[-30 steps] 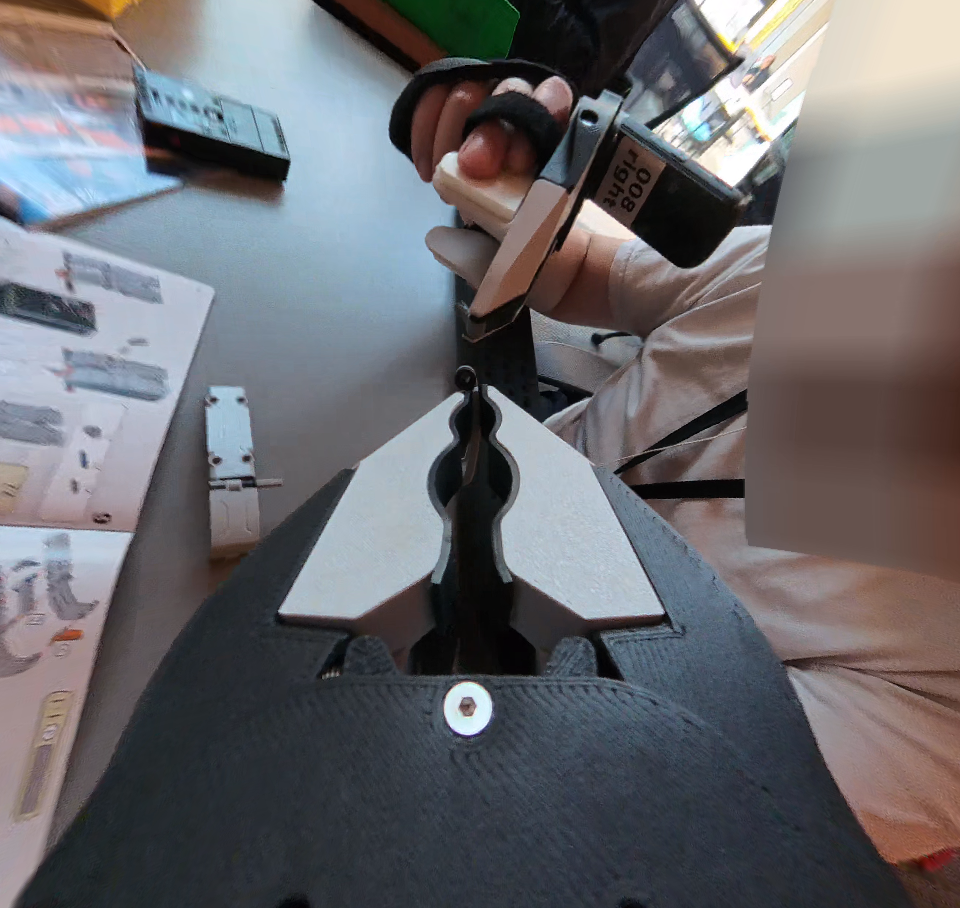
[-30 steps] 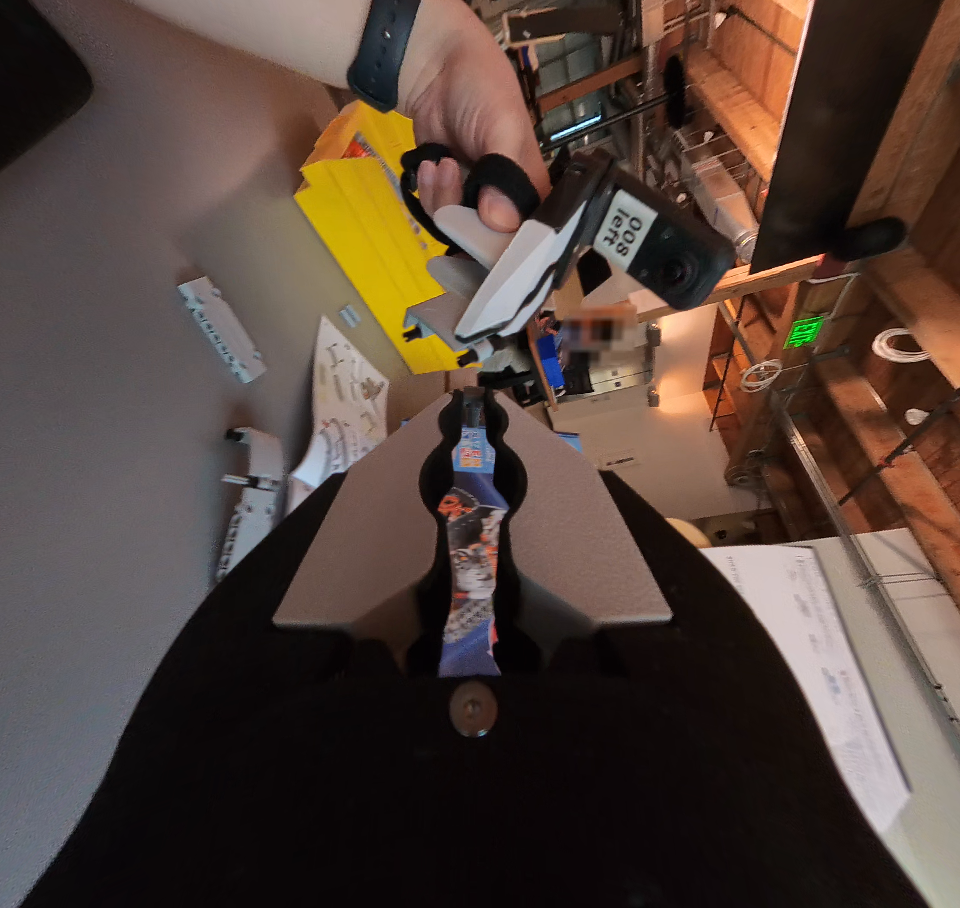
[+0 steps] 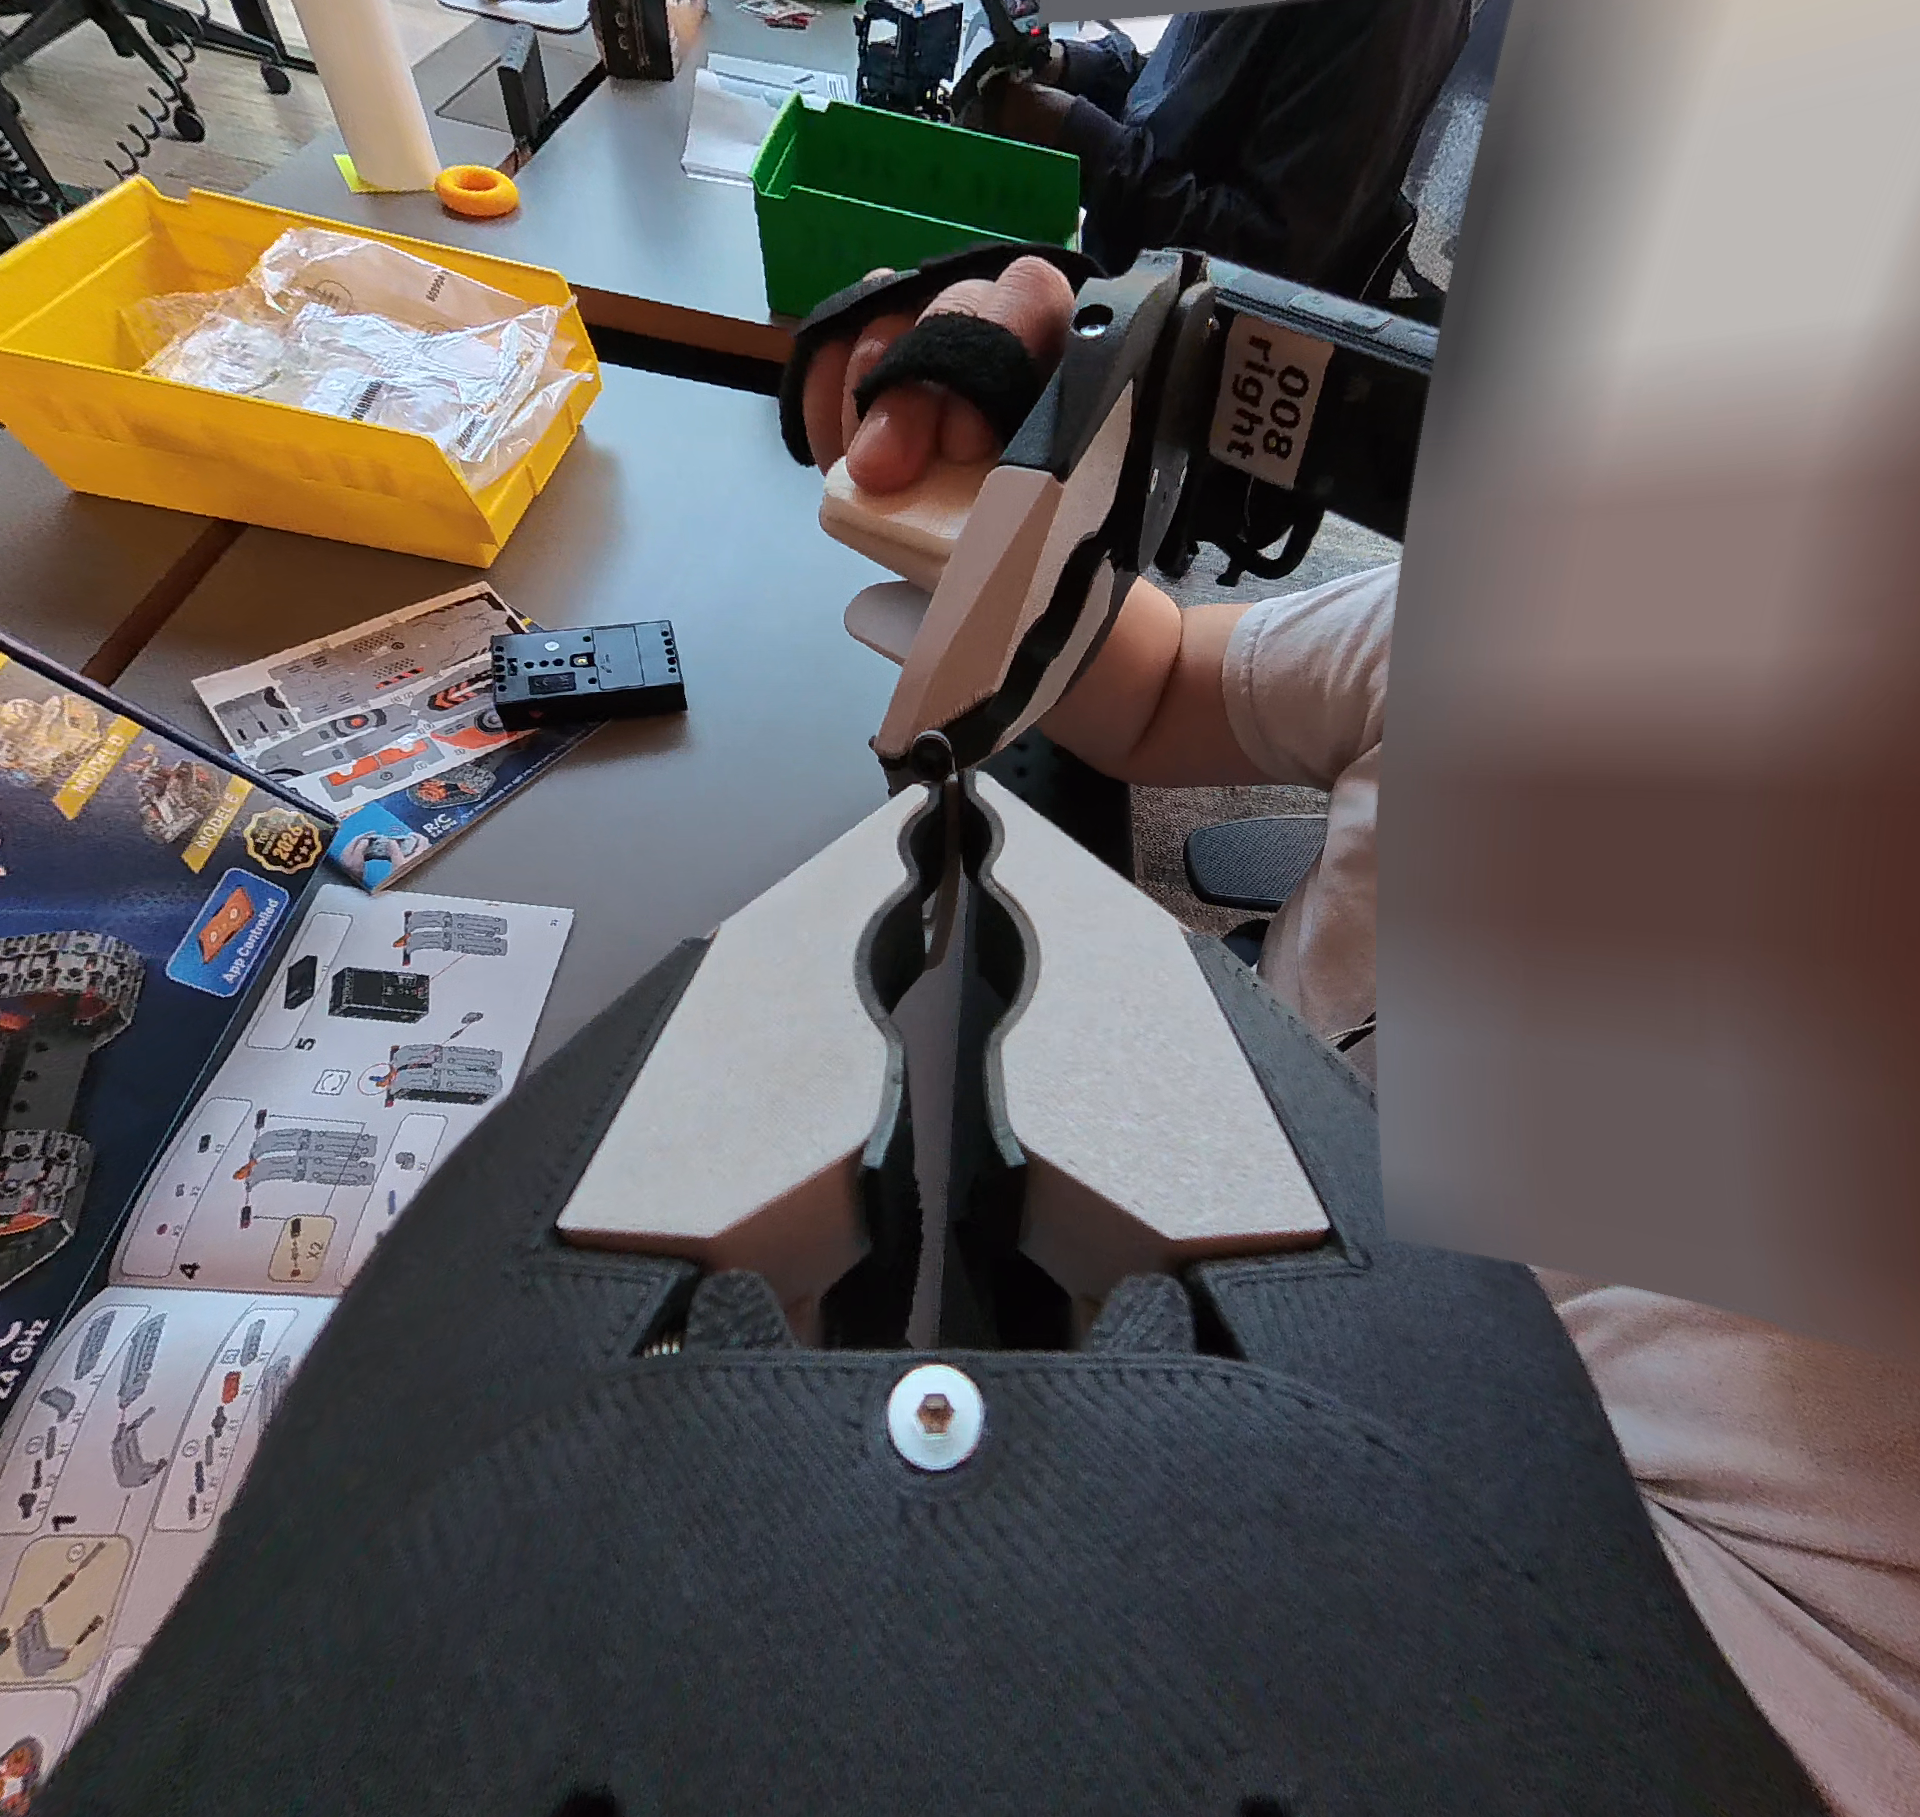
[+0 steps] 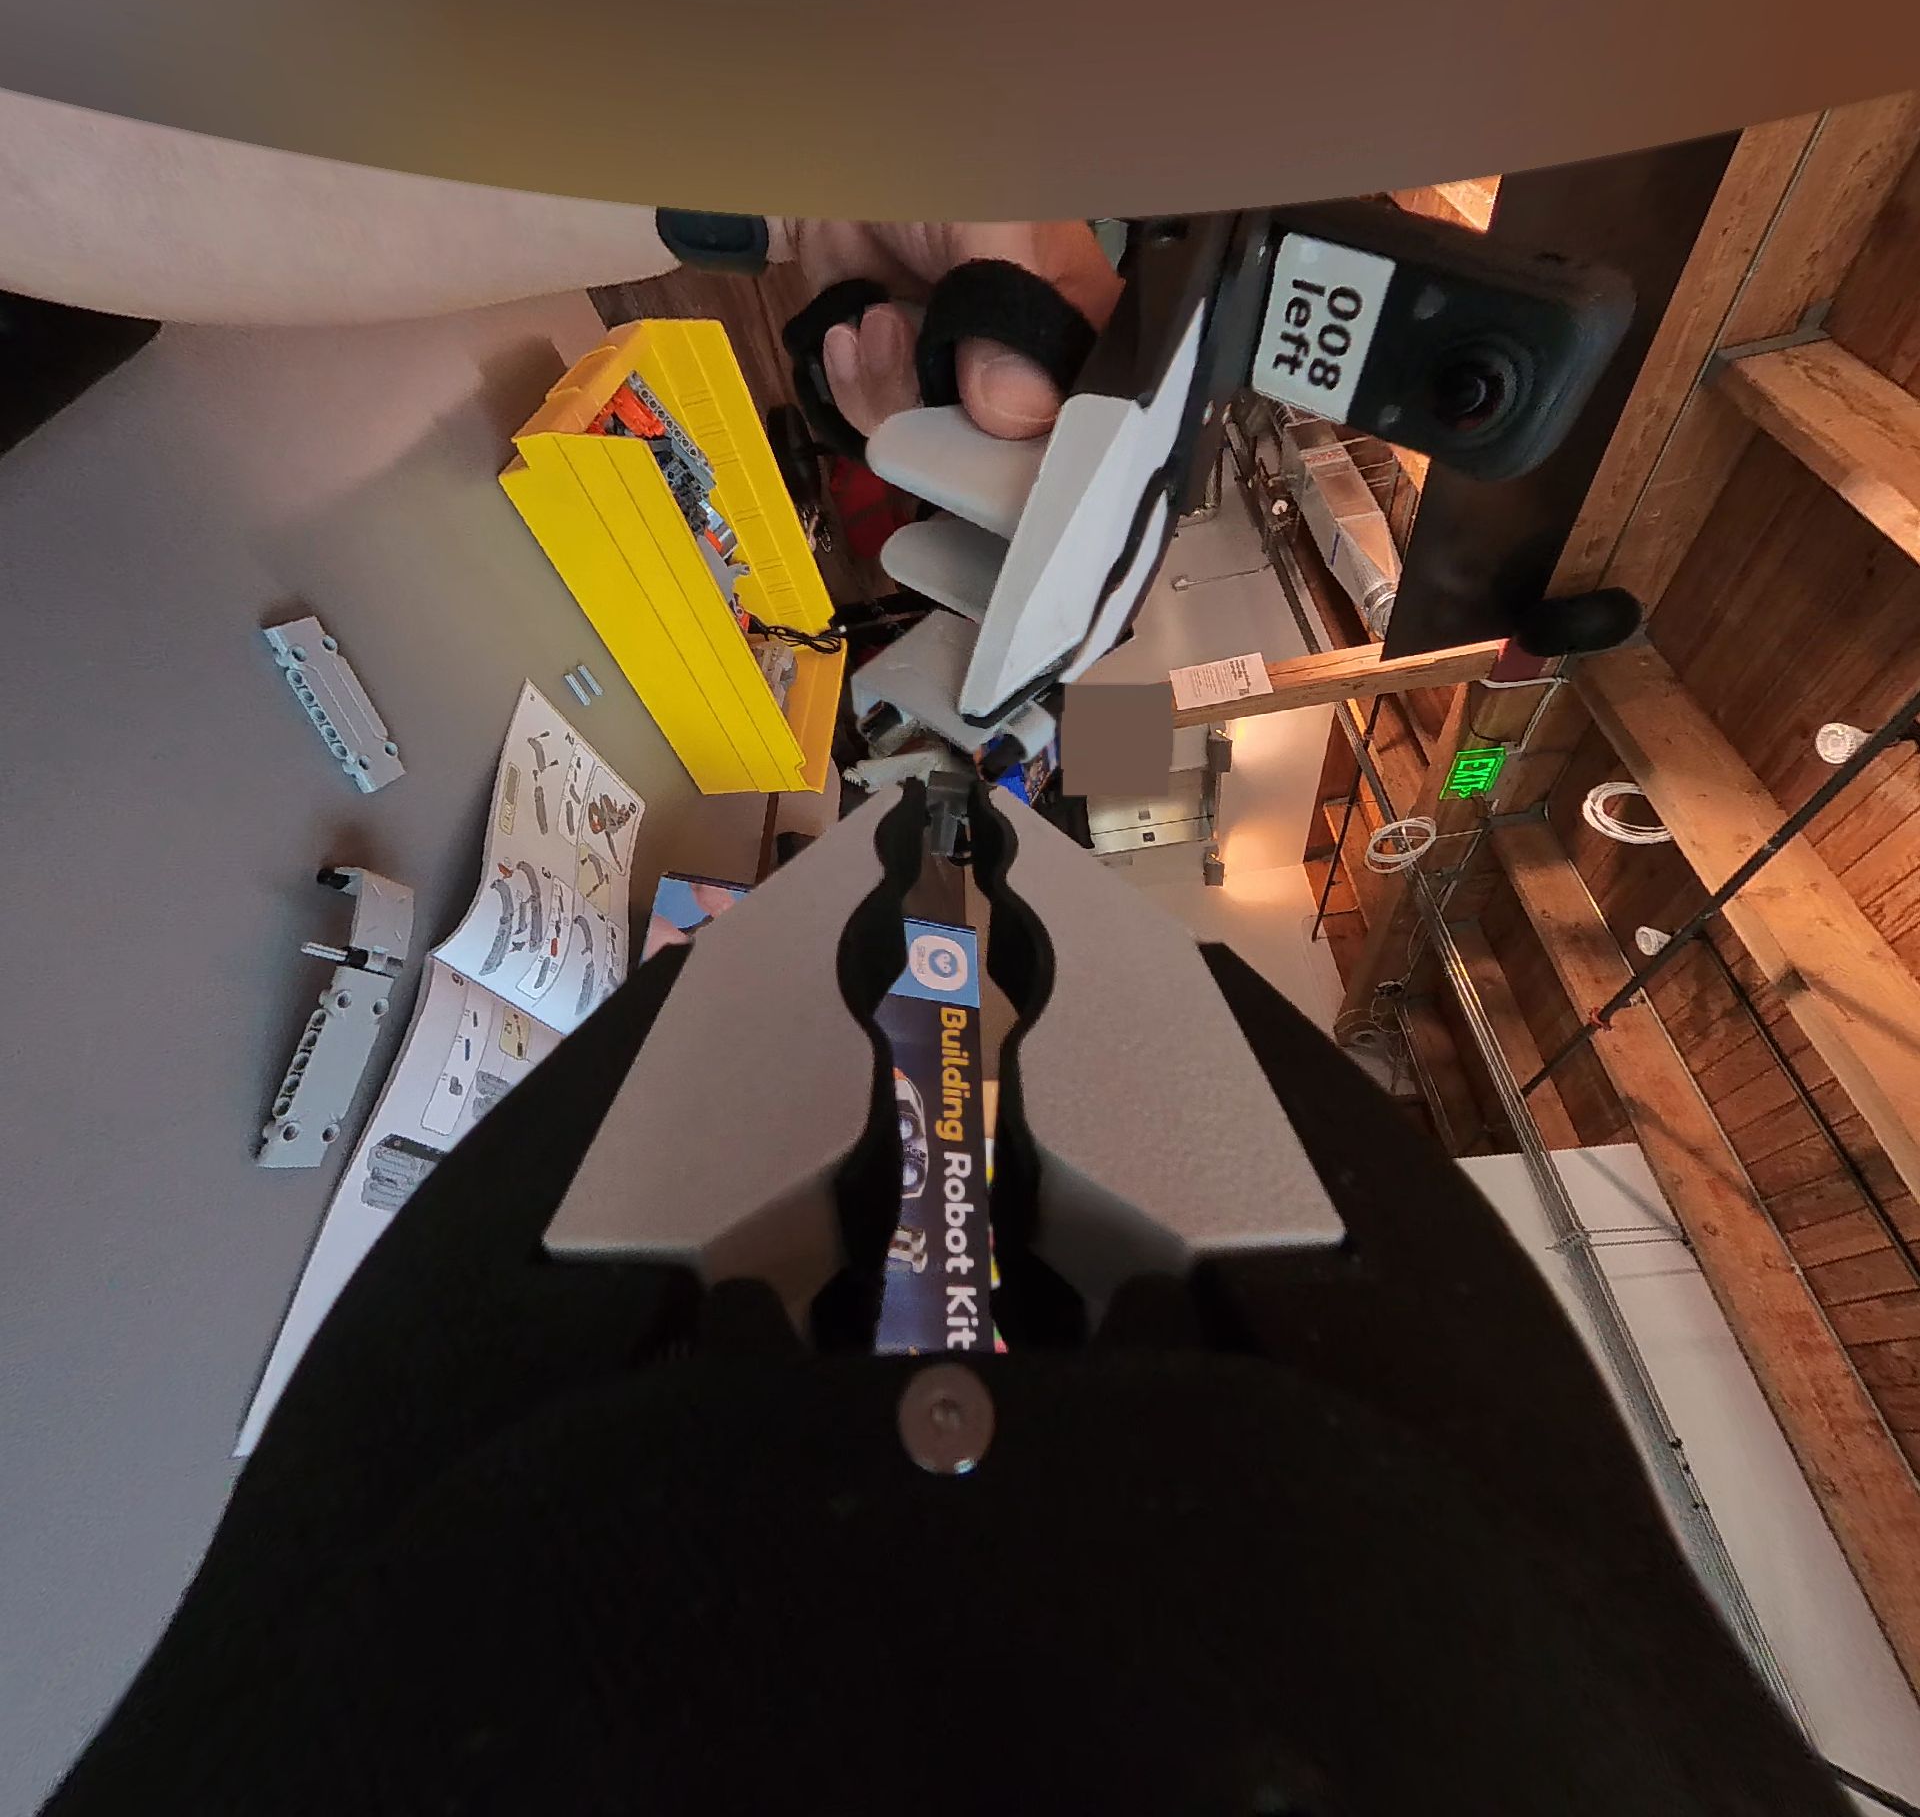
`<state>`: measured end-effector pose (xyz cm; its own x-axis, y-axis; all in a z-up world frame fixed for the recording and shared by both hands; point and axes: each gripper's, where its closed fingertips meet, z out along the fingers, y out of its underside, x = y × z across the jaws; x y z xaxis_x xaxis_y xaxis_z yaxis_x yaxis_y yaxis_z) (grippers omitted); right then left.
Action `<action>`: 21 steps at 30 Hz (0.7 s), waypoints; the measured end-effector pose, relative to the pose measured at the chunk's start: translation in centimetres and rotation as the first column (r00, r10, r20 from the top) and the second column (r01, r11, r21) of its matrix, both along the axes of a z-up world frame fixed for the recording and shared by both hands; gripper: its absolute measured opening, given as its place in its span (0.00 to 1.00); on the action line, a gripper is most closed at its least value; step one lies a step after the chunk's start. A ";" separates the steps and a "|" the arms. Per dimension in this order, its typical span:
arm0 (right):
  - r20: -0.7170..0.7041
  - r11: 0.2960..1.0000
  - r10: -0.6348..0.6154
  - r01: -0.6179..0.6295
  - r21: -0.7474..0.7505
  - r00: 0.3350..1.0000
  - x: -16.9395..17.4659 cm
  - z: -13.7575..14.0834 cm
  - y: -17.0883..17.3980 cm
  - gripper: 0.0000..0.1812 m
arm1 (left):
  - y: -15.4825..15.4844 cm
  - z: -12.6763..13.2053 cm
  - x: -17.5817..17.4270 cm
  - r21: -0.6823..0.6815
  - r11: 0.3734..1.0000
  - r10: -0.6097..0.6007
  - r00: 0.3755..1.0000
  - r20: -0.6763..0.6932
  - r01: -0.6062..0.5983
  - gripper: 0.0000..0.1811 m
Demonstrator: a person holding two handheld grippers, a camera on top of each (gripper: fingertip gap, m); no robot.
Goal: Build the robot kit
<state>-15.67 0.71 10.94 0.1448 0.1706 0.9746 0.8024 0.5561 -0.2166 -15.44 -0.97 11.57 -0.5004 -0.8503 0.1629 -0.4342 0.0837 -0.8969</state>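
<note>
Grey wedge fingers of the left gripper (image 3: 940,817) drawn almost together, pinching a thin grey plate (image 3: 938,936) seen edge-on in the narrow slot. Held level above the near table (image 3: 675,541) edge, pointing toward the person's lap. Met tip to tip by the right gripper (image 3: 920,759), tilted steeply down, closed on a small dark peg (image 3: 932,754) set just at the plate's far end. Right hand (image 3: 935,396) wrapped round the handle, two fingers through black loop straps, wrist bent. In the right wrist view, left hand (image 4: 935,354) likewise strapped, left gripper slanting down onto a chunky grey assembly; whether this joins the plate, not clear.

Beyond the tips, to the left on the table: black battery box (image 3: 587,671) lying on a printed sheet (image 3: 374,718); instruction pages (image 3: 343,1092) beside a dark-blue kit box (image 3: 104,936); yellow bin (image 3: 260,458) holding crumpled clear bags (image 3: 353,344); green bin (image 3: 904,198) farther back. Two grey beam pieces (image 4: 330,692) lying apart beside the pages.
</note>
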 end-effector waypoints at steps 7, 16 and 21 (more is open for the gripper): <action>0.002 0.999 -0.005 0.005 0.033 1.000 0.2 0.5 -0.3 0.04 | 0.1 0.6 0.0 -0.007 1.000 0.001 0.999 0.033 -0.001 0.00; 0.047 0.994 -0.023 0.018 0.110 0.999 0.1 1.4 -1.4 0.04 | -0.3 1.0 -0.2 -0.038 0.999 -0.030 0.998 0.051 0.032 0.00; 0.052 0.992 -0.029 0.023 0.124 0.998 0.2 1.4 -1.4 0.04 | -0.6 0.9 -0.2 -0.048 0.997 -0.051 0.998 0.044 0.053 0.00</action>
<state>-15.49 -0.73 12.36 0.0943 0.0454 0.9945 0.8256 0.5546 -0.1036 -15.62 -1.59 12.48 -0.5515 -0.8142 0.1813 -0.3913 0.0606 -0.9183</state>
